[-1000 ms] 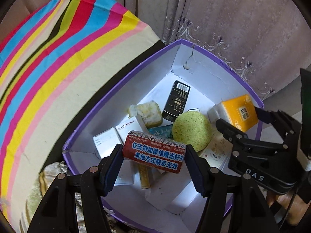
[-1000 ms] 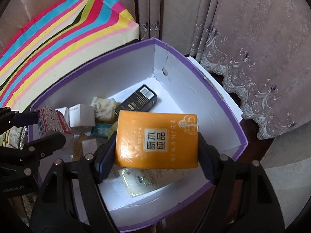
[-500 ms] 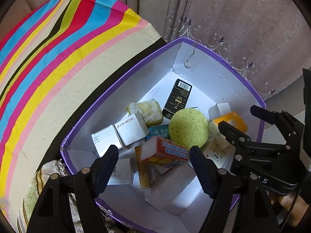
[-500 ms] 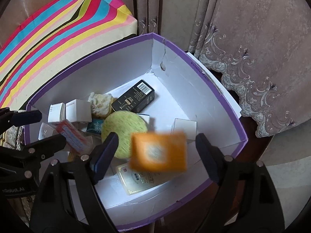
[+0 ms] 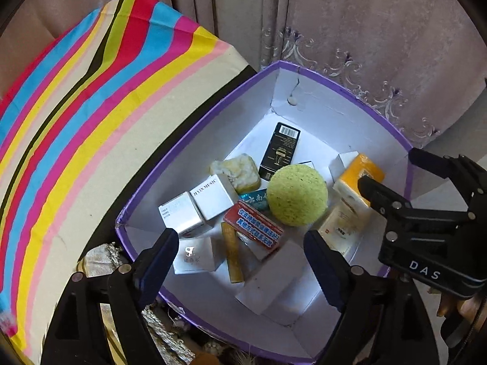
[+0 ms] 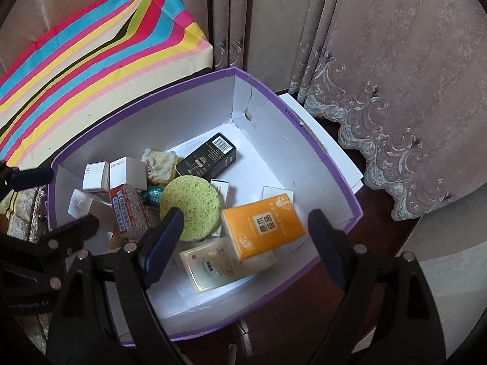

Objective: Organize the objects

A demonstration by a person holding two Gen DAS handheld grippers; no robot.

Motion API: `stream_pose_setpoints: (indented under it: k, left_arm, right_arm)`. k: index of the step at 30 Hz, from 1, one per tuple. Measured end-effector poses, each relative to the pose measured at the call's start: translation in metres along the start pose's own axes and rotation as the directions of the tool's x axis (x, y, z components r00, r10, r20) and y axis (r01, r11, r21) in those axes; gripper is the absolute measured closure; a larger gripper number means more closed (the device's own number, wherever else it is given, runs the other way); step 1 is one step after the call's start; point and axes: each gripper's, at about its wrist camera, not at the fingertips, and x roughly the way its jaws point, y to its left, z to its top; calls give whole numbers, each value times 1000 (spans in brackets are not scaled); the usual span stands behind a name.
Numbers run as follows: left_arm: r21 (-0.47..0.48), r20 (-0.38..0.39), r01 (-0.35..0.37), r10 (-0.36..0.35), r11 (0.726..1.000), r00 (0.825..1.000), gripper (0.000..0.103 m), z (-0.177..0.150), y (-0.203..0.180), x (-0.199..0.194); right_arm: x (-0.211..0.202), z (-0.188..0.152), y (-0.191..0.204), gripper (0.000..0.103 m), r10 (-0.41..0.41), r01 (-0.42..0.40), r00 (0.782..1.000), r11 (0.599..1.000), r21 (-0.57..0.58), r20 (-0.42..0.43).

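Observation:
A purple-rimmed white box (image 5: 194, 133) (image 6: 322, 152) holds several items. A red packet with blue labels (image 5: 254, 228) (image 6: 126, 211) lies in it beside a green round sponge (image 5: 296, 194) (image 6: 191, 208). An orange tissue pack (image 6: 263, 225) (image 5: 359, 176) lies at the box's right side on a gold-printed white pack (image 6: 216, 266). My left gripper (image 5: 240, 252) is open and empty above the box's near edge. My right gripper (image 6: 246, 228) is open and empty above the tissue pack.
A black carton (image 5: 280, 150) (image 6: 207, 159), white cartons (image 5: 213, 196) (image 6: 127, 172) and a pale crumpled lump (image 5: 239, 168) also lie in the box. A striped cloth-covered surface (image 5: 76, 127) (image 6: 91, 54) stands left. Curtains (image 6: 380, 60) hang behind. A dark wood floor (image 6: 304, 304) lies below.
Both grippers opened. The red packet dropped from my left gripper and the orange tissue pack from my right; both now rest in the box. Both grippers rose slightly.

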Motion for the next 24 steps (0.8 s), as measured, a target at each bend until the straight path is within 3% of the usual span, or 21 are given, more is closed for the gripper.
stream_pose_setpoints:
  k: [24]
  left_arm:
    - [-1, -30, 50, -50, 999, 998, 18, 0, 0, 5]
  right_arm:
    - [0, -2, 3, 17, 19, -19, 1000, 1000, 13, -1]
